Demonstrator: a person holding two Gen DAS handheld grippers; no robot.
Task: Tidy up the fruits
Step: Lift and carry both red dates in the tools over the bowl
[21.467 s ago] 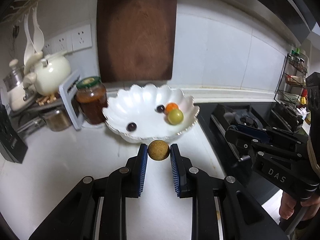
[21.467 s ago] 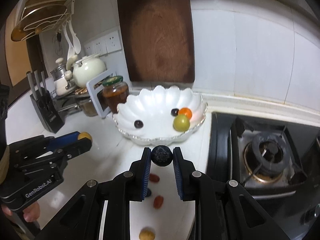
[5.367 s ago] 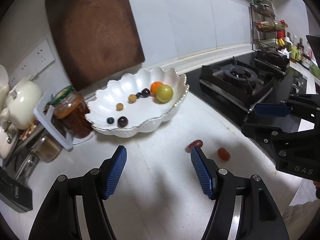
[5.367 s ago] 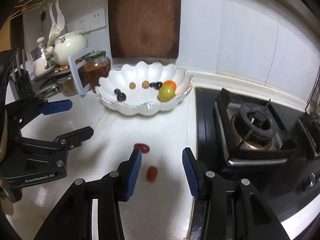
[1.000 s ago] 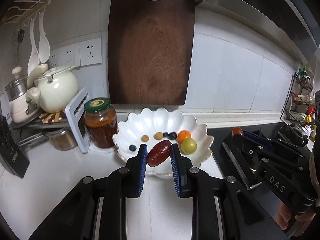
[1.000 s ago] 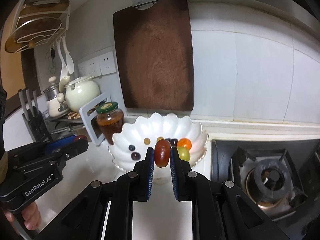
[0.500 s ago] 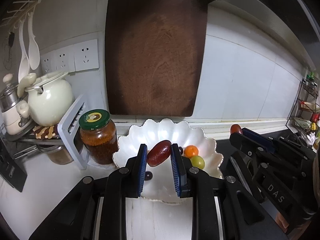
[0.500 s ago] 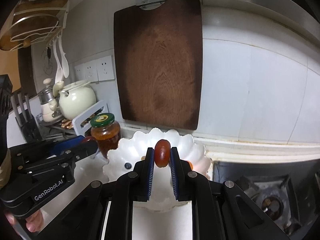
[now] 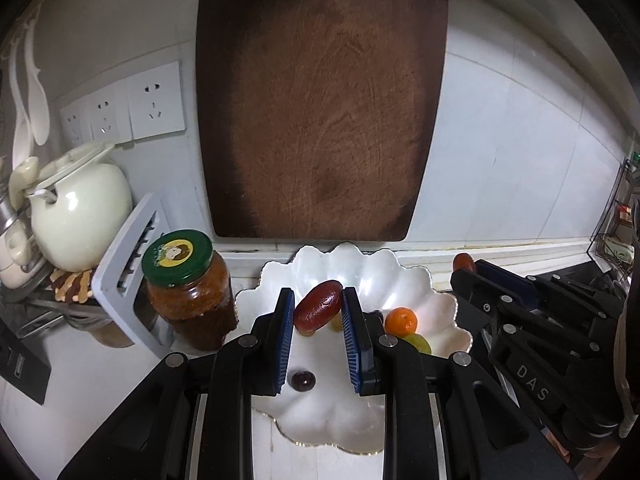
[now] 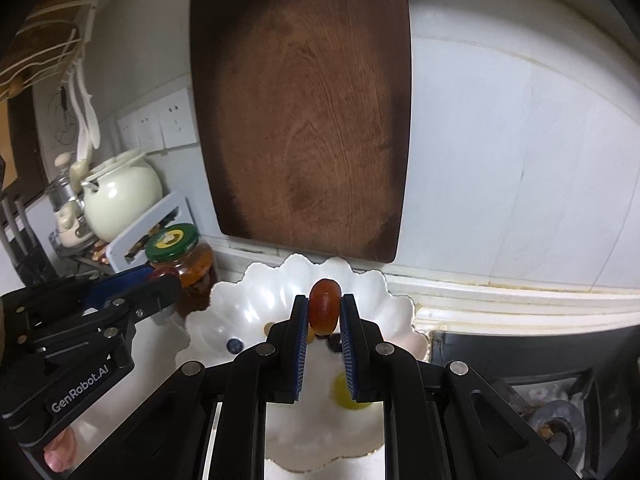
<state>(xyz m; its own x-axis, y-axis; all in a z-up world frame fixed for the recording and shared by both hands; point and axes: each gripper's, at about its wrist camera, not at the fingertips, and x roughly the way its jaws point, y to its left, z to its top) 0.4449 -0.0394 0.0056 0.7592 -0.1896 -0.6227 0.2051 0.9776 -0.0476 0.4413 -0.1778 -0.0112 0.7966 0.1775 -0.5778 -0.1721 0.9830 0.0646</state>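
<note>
A: Fruits, two reddish-brown oval dates, both above the white scalloped bowl (image 9: 416, 280). Left gripper (image 9: 318, 312): jaws nearly closed on one date (image 9: 318, 306), held tilted, pinched across its middle. Right gripper (image 10: 325, 312): jaws fully closed on the other date (image 10: 325, 308), held upright, gripped at the flanks.

B: Already in the bowl: orange fruit (image 9: 401, 319), green fruit (image 9: 418, 342), dark berry (image 9: 303, 381); blue berry (image 10: 235, 345) visible from the right wrist view. Behind the bowl: brown cutting board (image 9: 320, 100) against the wall. Beside the bowl: green-lidded jar (image 9: 188, 288) on the worktop.

A: Handling, as a judgement: light, smooth-skinned, probably slightly soft; liable to bruise under a hard squeeze and to slip or swivel if held near a tip. Best hold across the widest part, as shown.

B: Bowl presumably ceramic, hence brittle; low release advisable, clear of the fruit already inside, to limit rolling.
</note>
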